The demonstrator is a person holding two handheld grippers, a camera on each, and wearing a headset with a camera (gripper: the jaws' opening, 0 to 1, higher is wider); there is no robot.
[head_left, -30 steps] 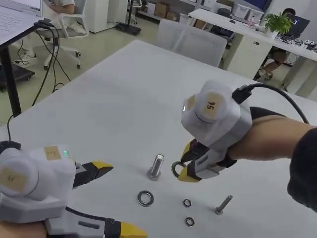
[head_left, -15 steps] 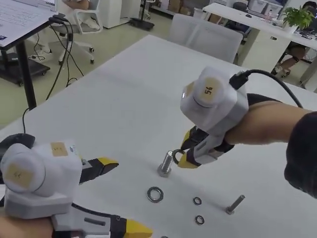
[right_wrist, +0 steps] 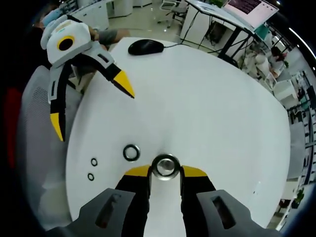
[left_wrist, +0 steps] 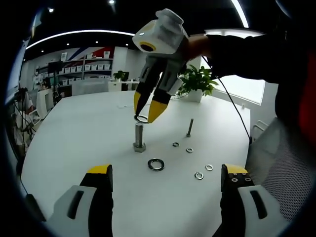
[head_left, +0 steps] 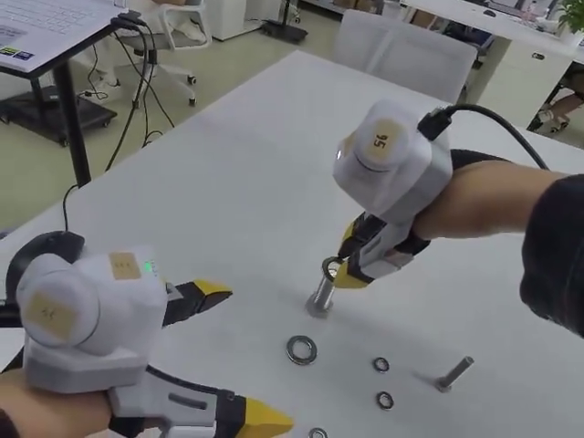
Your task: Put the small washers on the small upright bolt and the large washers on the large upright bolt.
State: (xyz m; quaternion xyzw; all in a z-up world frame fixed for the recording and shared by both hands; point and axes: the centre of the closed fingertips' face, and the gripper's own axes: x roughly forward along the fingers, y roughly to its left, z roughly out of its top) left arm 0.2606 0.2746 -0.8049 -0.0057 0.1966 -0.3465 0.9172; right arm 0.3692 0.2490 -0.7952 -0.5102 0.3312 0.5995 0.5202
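The large upright bolt [head_left: 320, 297] stands mid-table. My right gripper [head_left: 341, 273] is shut on a large washer [head_left: 330, 268], holding it level at the bolt's top; in the right gripper view the washer [right_wrist: 165, 166] rings the bolt's end between the yellow fingertips [right_wrist: 138, 171]. A second large washer [head_left: 301, 349] lies in front of the bolt. Several small washers [head_left: 380, 365] lie to the right, near the small bolt [head_left: 453, 373]. My left gripper [head_left: 245, 356] hangs open and empty at the near left, facing the bolt [left_wrist: 138, 137].
A black mouse [right_wrist: 145, 47] lies near the table's left edge. A white chair [head_left: 401, 55] stands beyond the far edge, and a desk with cables [head_left: 64, 46] is off to the left. Bare tabletop [head_left: 246, 164] stretches behind the bolt.
My right gripper has carried the large washer from beside the bolt to over its top. The left gripper stays open; the head view has shifted.
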